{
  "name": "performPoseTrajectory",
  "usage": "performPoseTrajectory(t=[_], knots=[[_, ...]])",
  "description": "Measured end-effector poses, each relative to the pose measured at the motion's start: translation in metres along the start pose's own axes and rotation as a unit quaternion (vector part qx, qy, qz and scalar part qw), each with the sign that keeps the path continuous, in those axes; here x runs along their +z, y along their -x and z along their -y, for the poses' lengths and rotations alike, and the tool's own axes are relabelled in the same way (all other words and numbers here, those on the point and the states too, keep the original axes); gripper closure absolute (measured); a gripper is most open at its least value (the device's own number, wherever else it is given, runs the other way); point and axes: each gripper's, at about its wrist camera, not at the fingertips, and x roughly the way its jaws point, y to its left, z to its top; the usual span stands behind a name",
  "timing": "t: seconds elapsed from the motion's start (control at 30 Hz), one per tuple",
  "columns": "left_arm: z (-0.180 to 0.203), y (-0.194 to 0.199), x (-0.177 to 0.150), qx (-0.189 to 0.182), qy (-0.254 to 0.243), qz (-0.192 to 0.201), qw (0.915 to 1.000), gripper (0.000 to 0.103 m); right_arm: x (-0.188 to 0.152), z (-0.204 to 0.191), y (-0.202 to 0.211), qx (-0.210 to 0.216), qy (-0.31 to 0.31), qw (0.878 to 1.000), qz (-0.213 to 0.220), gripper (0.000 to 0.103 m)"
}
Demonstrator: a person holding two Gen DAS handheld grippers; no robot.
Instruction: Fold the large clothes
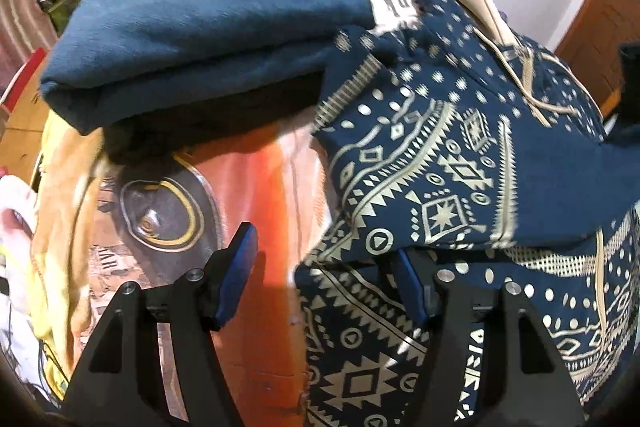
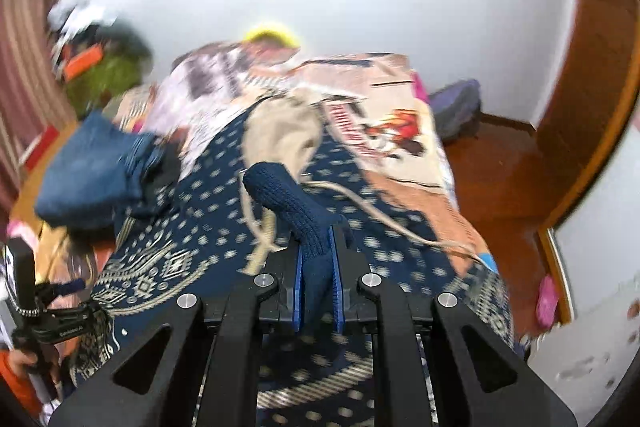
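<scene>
We see a patterned navy hoodie point(image 2: 208, 227) spread over the printed blanket point(image 2: 404, 131) on the bed; a folded blue garment point(image 1: 192, 39) sits stacked at its far left edge, clutter point(image 2: 100, 67) beyond; right gripper point(image 2: 319, 263) has jaws clamped on the hoodie's knit cuff point(image 2: 292, 203), which sticks up past them; left gripper point(image 1: 324, 275) tilts down at the hoodie's edge, jaws apart, right pad under a fold, nothing pinched.
</scene>
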Motion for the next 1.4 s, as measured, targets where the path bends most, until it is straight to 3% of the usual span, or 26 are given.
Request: performPoseTrajectory(t=[0.1,0.33,0.53,0.83,0.9,1.13,1.3,1.4], knots=[[-0.008,0.0,0.003,0.014,0.015,0.004,0.9998,0.039,-0.012,0.027,-0.001,-0.002,-0.038,0.999,-0.01,0.093],[-0.023,-0.013,-0.001,0.026,0.044,-0.012,0.9986,0.039,-0.07,0.062,-0.026,0.013,-0.112,0.99,-0.082,0.092],[-0.028,-0.021,-0.005,0.033,0.053,-0.019,0.9979,0.036,-0.098,0.09,-0.026,0.005,-0.166,0.98,-0.107,0.092],[-0.028,-0.024,-0.012,0.031,0.052,-0.028,0.9978,0.035,-0.117,0.105,-0.014,-0.001,-0.181,0.975,-0.127,0.084],[-0.026,-0.02,-0.012,0.028,0.042,-0.033,0.9982,0.035,-0.117,0.104,-0.01,-0.019,-0.165,0.977,-0.131,0.074],[-0.007,0.018,-0.017,0.004,-0.014,-0.029,0.9995,0.035,-0.107,0.098,0.019,-0.042,-0.1,0.988,-0.108,0.073],[0.015,0.055,-0.005,-0.006,-0.046,0.014,0.9988,0.035,-0.091,0.111,0.039,-0.039,-0.119,0.99,-0.067,0.071],[0.031,0.074,0.011,-0.019,-0.054,0.047,0.9973,0.035,-0.082,0.122,0.048,-0.035,-0.143,0.988,-0.046,0.06]])
